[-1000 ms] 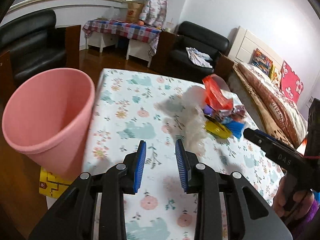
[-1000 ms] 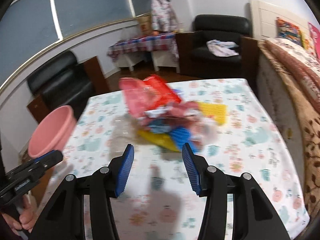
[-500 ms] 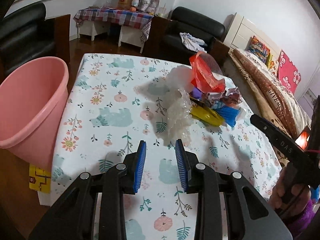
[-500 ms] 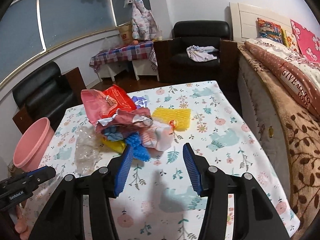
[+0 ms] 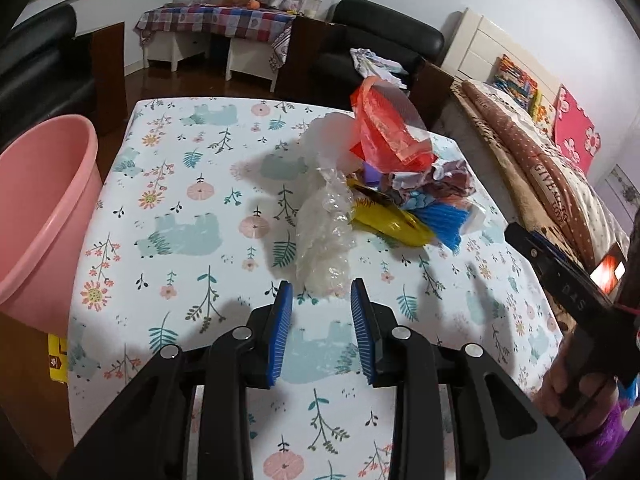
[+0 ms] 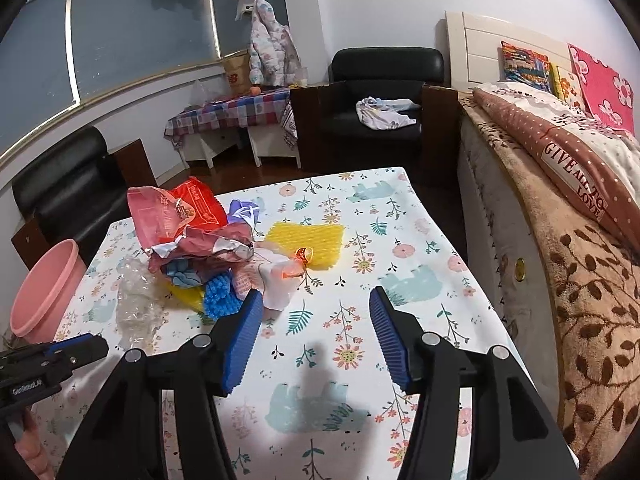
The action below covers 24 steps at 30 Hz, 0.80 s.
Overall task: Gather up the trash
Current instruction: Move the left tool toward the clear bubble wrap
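Pink bin (image 5: 36,216) stands off the tabletop's (image 5: 192,184) left edge, rim about level with the floral cloth. Trash pile sits mid-tabletop, toward the far right side. Left to right in the left wrist view: crumpled clear plastic wrap (image 5: 324,232), nearest the left gripper; red plastic bag (image 5: 390,136) standing tallest; yellow wrapper (image 5: 390,220); crumpled maroon-and-white wrapper (image 5: 444,180); blue foam net (image 5: 448,222). Right wrist view adds a yellow foam net sleeve (image 6: 306,236) lying flat beyond the pile, with a small red-orange sticker on it.

Left gripper (image 5: 322,312): blue pads moderately apart, nothing between them, tips just short of the clear wrap, not touching. Right gripper (image 6: 316,322): jaws opening, spread wide, nothing between them; left pad just beside the blue net and a white wrapper (image 6: 276,280), contact unclear.

Writing: red bag carries white print, unreadable. Bed pillow (image 6: 576,168) at the right reads "GIVE ALL TO LOVE".
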Motion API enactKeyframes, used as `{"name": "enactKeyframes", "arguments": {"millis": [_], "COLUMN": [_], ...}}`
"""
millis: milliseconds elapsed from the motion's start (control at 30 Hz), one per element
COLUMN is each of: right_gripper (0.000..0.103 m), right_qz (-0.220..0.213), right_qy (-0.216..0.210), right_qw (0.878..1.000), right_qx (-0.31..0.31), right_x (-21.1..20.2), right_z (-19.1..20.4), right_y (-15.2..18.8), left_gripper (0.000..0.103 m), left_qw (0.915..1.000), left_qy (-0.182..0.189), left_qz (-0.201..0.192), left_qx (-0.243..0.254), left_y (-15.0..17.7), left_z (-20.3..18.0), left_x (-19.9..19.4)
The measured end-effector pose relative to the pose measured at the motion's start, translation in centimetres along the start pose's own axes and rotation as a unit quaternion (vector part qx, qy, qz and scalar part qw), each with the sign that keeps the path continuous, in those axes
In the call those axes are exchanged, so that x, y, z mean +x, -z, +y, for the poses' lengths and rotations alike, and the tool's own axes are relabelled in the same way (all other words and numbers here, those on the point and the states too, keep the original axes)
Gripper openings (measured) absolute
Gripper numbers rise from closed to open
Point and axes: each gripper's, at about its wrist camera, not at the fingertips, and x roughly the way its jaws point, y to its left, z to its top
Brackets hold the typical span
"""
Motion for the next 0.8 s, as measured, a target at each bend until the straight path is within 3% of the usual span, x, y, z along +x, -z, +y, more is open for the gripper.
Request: {"name": "enactKeyframes", "arguments": {"millis": [167,800], "right_gripper": [0.061,0.065], "right_qz": [0.002,-0.009], "right_qy": [-0.010,-0.019], "right_qw": [1.000,0.999], "right_qx": [-0.008,-0.031], "right_x": [-0.3,-6.2], "right_z": [0.4,1.3], "right_y": [-0.1,1.0], "left_gripper": [0.030,0.030], "left_qw": [0.9999,0.9994], "left_qy": [-0.016,0.018], "left_qz": [-0.001,-0.008], "left_qx": [0.004,0.030], "left_y": [-0.7,0.2], "left_z": [-0.6,-4.4], "left_x": [0.5,-1.6]}}
